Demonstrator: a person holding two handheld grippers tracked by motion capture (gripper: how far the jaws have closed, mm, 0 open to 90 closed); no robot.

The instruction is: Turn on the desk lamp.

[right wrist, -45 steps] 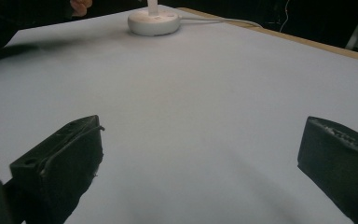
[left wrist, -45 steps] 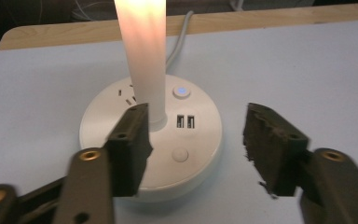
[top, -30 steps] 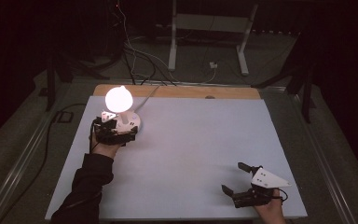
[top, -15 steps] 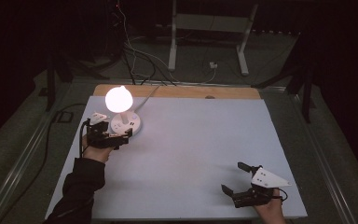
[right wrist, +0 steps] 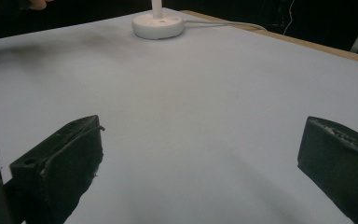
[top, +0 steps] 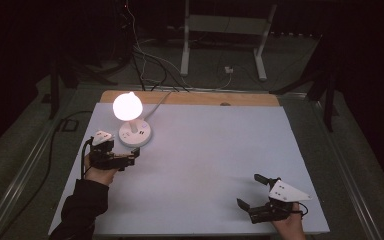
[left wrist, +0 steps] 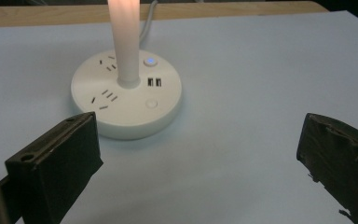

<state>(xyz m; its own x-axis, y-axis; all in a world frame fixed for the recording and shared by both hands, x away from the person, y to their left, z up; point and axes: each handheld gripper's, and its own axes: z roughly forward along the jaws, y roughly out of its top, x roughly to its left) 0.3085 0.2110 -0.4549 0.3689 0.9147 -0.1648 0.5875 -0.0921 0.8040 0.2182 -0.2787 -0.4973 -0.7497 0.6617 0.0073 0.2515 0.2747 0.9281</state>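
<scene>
White lamp base (left wrist: 127,100), glowing warm bulb (top: 127,106), pale blue table (top: 215,165).

A lit lamp (top: 128,107) with a round socket base (left wrist: 127,100) stands on the table (top: 220,165)

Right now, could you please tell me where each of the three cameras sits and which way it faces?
High view: fixed above the person's side, looking forward and down at the pale blue table; both forearms and grippers show.
Left gripper view: rides the left gripper, facing the lit white round-based lamp; its black fingers show.
Right gripper view: rides the right gripper, looking across the table; its fingers show.
Shared: all three show the lamp.
</scene>
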